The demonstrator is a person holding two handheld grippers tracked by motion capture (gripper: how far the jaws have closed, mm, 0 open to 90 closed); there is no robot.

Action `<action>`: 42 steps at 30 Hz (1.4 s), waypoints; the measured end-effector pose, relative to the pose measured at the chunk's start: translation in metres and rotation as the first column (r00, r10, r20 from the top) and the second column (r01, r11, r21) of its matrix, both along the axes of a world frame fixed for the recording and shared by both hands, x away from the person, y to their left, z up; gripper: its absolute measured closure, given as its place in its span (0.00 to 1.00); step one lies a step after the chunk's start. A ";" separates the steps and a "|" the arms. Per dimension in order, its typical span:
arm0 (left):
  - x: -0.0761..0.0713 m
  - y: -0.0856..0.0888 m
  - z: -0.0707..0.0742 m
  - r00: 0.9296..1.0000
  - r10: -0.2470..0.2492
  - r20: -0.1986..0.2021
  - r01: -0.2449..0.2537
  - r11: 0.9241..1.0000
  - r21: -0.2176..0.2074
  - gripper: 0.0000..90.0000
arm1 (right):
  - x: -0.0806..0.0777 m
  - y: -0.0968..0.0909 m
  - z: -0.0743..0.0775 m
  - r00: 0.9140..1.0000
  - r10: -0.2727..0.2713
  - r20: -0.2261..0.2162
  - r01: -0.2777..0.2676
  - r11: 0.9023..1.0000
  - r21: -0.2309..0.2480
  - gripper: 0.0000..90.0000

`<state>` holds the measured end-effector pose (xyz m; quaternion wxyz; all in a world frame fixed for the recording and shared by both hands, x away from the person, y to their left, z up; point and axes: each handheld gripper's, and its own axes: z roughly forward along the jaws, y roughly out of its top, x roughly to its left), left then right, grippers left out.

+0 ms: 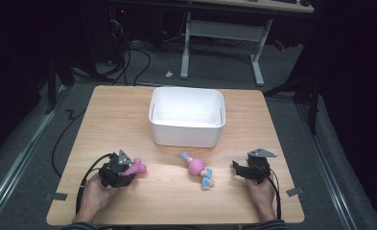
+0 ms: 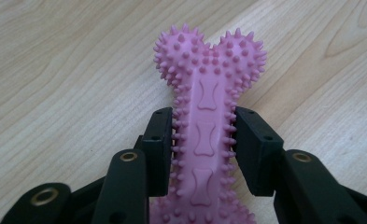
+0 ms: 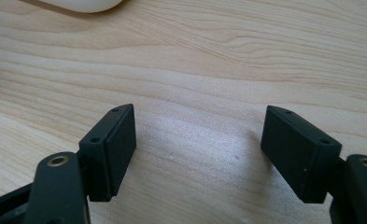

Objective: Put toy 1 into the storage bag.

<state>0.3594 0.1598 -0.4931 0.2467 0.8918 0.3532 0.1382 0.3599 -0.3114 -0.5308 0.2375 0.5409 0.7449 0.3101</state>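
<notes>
My left gripper (image 2: 202, 140) pinches the pink spiked rubber bone toy (image 2: 208, 116) by its narrow shaft, low on the wooden tabletop (image 2: 55, 84); it looks light, springy, nubs aiding grip; my right gripper (image 3: 197, 154) gapes, empty.

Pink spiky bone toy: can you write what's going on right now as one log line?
left gripper: shut on pink bone toy | right gripper: open, holding nothing | striped toy: lying on table | white bin: nothing inside

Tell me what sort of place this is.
Probably a lab or workshop set up for recording: a bare wooden table on grey carpet, loose cables on the floor, and a desk frame behind in the dark.
</notes>
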 end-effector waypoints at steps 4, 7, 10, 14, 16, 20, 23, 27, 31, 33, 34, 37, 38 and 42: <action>0.001 0.004 0.014 1.000 0.015 0.011 -0.015 1.000 -0.007 0.66 | 0.000 0.000 0.000 1.000 0.000 0.000 0.000 1.000 -0.001 0.30; 0.002 0.008 0.023 0.999 0.029 0.025 -0.028 0.999 -0.022 0.66 | 0.000 0.000 0.000 1.000 0.001 0.000 -0.001 1.000 -0.002 0.30; 0.002 0.011 0.030 0.999 0.041 0.035 -0.040 0.998 -0.051 0.66 | 0.000 0.000 0.000 1.000 0.001 0.000 -0.001 1.000 -0.001 0.30; 0.004 0.012 0.035 0.998 0.053 0.038 -0.050 0.996 -0.071 0.66 | 0.000 0.000 0.000 1.000 0.001 0.000 -0.001 1.000 -0.001 0.30; 0.005 0.013 0.038 0.998 0.056 0.041 -0.052 0.995 -0.083 0.66 | 0.000 0.000 0.000 1.000 0.001 0.000 -0.001 1.000 -0.002 0.30; 0.008 0.014 0.041 0.996 0.070 0.048 -0.065 0.992 -0.112 0.66 | 0.000 0.000 0.000 1.000 0.002 0.000 -0.002 1.000 -0.002 0.30; 0.009 0.011 0.040 0.998 0.055 0.041 -0.053 0.997 -0.055 0.66 | 0.000 0.000 0.000 1.000 0.002 0.000 -0.002 1.000 -0.002 0.30; 0.007 0.013 0.042 0.998 0.056 0.034 -0.053 0.995 -0.084 0.66 | 0.000 0.001 0.000 1.000 0.000 -0.001 0.000 1.000 0.000 0.30; 0.005 0.011 0.045 0.997 0.057 0.042 -0.052 0.992 -0.118 0.66 | 0.000 0.001 0.000 1.000 0.005 -0.001 -0.005 1.000 -0.002 0.30; 0.006 0.009 0.045 0.998 0.050 0.030 -0.046 0.991 -0.123 0.66 | 0.000 0.001 0.000 1.000 0.011 -0.001 -0.011 1.000 -0.003 0.30; 0.006 0.007 0.045 0.999 0.045 0.028 -0.042 0.993 -0.110 0.66 | 0.000 0.001 0.000 1.000 0.011 -0.001 -0.011 1.000 -0.003 0.30; 0.009 0.005 0.043 0.999 0.038 0.009 -0.037 0.994 -0.102 0.66 | 0.000 0.001 0.000 1.000 0.008 0.002 -0.008 1.000 -0.004 0.30; 0.011 0.004 0.042 0.999 0.040 0.005 -0.039 0.994 -0.105 0.66 | 0.000 0.001 0.000 1.000 0.007 0.002 -0.007 1.000 -0.004 0.30; 0.015 0.000 0.047 0.999 0.033 0.010 -0.031 0.991 -0.127 0.66 | 0.000 0.001 0.000 1.000 0.006 -0.001 -0.006 1.000 -0.003 0.30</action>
